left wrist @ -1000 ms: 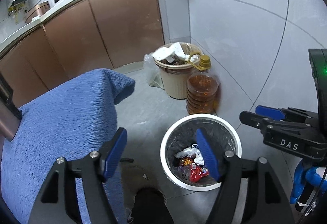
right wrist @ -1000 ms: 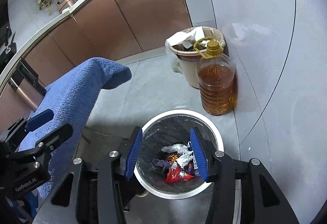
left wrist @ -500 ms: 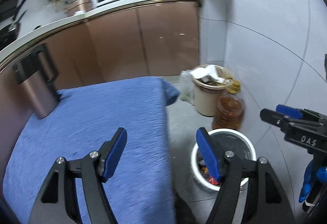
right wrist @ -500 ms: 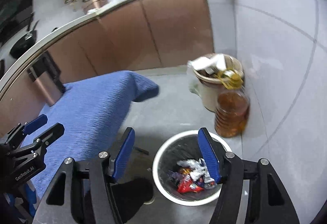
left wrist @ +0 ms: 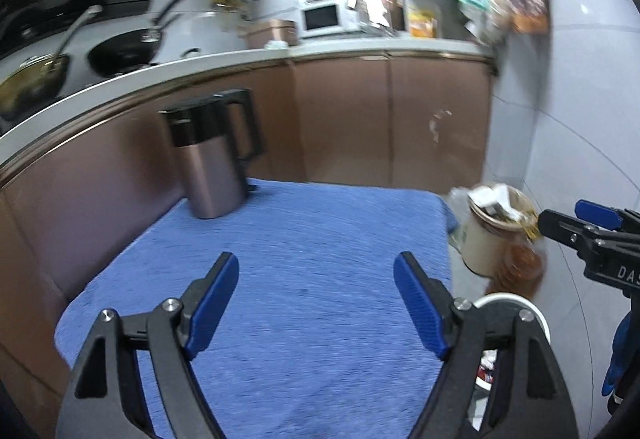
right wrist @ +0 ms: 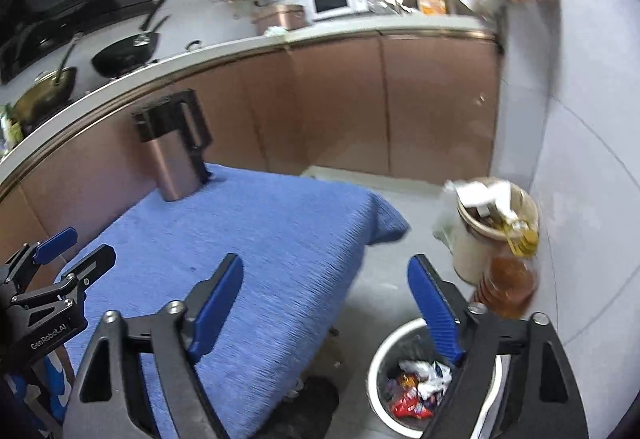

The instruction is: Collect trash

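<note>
Both tongs stood wide and empty over the blue-covered table [left wrist: 304, 259]: the left gripper [left wrist: 316, 303] above its middle, the right gripper [right wrist: 326, 303] out past its edge, with the white bin [right wrist: 380, 371] on the floor below it. The trash [right wrist: 416, 387], a heap of bright wrappers, lay in the bottom of that bin, and on the cloth I could make out only a kettle [left wrist: 212, 159] at the far corner. To my eye the drop-off was done and the hands were between pieces, so the next move called for finding another scrap, if any remained, and closing one tong on it.
</note>
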### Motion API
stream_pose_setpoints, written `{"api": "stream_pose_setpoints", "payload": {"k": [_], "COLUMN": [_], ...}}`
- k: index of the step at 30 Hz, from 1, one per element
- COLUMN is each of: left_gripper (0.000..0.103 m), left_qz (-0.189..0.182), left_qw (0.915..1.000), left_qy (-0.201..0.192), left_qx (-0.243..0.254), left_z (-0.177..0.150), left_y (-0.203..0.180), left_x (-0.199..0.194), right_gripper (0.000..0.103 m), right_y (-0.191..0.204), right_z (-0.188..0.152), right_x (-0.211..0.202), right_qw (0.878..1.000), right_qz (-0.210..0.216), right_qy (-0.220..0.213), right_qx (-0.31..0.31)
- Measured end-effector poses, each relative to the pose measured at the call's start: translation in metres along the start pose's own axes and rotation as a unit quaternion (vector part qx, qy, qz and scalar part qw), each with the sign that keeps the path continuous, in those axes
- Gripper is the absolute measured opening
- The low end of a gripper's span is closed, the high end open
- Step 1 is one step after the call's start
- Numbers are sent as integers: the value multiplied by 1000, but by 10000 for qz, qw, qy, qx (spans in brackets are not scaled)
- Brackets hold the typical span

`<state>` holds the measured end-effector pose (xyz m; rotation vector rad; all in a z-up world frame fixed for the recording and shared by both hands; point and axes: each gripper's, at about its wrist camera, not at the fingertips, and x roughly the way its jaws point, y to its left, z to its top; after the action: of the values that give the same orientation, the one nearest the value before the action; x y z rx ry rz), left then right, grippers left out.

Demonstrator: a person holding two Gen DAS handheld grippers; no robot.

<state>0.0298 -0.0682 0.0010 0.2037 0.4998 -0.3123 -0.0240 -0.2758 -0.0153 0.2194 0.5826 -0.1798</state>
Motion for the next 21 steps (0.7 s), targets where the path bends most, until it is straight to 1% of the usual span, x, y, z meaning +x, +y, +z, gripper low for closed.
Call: {"api": "stream_pose_setpoints", "payload": {"k": [1,2,5,6,9,12,17,21], "left_gripper": [81,82,83,84,84,85,88,89], "left_qz": [71,155,417,484,662,875,1273,1469], "left_qw": [9999,9998,9983,9977,9957,9932,9872,9829], "left_qy": [-40,-81,-216,-240,-262,-289,-468,-598], "left_qx": [-66,-138,-345,-421,-586,-711,-841,-934], "left_z": [0,0,-2,-2,-6,-9,-12,-13], "left_y": [7,14,38,45,63,78,98,110], "left_x": [-4,-9,-19,-21,-25,-28,-41,-48], "right_gripper": [87,90,95,97,101,103,103,103], "right_y": [9,16,40,46,66,81,103,118], "right_z": [3,5,13,14,18,20,19,18], "right_x": [-2,-3,-9,-10,-14,-14,-13,-12], "right_qw": [9999,9999,9991,9989,9978,9970,9961,9955], "right_qz": [35,55,141,157,193,223,213,229], "right_qy": [-40,-62,-165,-191,-295,-353,-404,-453], "right_qx": [-91,-148,-357,-409,-566,-650,-761,-795]}}
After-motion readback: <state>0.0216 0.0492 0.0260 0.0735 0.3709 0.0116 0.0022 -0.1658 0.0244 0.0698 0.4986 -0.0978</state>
